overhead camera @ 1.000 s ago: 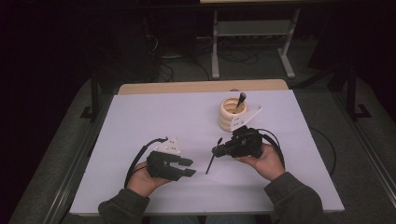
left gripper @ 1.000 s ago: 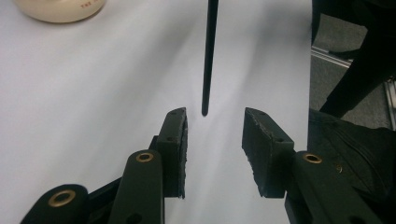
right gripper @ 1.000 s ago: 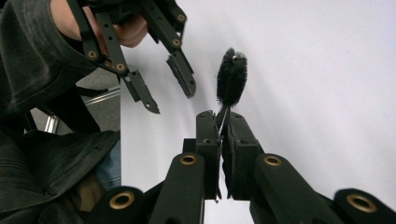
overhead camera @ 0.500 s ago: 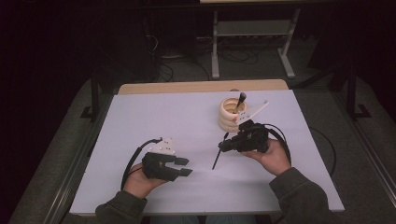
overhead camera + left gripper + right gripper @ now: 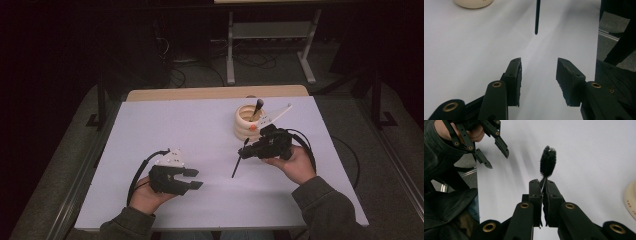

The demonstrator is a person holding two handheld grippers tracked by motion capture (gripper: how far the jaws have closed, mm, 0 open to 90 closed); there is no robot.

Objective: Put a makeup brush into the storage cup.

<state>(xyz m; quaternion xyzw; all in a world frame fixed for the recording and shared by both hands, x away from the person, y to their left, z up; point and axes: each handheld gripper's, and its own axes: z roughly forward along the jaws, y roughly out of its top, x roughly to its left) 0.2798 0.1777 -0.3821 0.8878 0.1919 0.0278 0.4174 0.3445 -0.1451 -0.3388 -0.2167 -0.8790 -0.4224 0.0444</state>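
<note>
Brush over white table, dark room

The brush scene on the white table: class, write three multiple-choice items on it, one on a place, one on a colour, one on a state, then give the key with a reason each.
1. Where does the cream holder stand?
A. at the table's far side, near the right gripper
B. beside the left gripper
C. on the floor

2. What colour are the bristles of the brush in the right gripper?
A. white
B. black
C. red

3. How do the left gripper's jaws stand?
A. clamped on the brush
B. clamped on the holder
C. apart, with nothing between them

Key:
1 A, the high view shows it just beyond the right gripper.
2 B, the right gripper view shows a dark tuft above shut jaws.
3 C, the left gripper view shows bare table in the gap.
</note>
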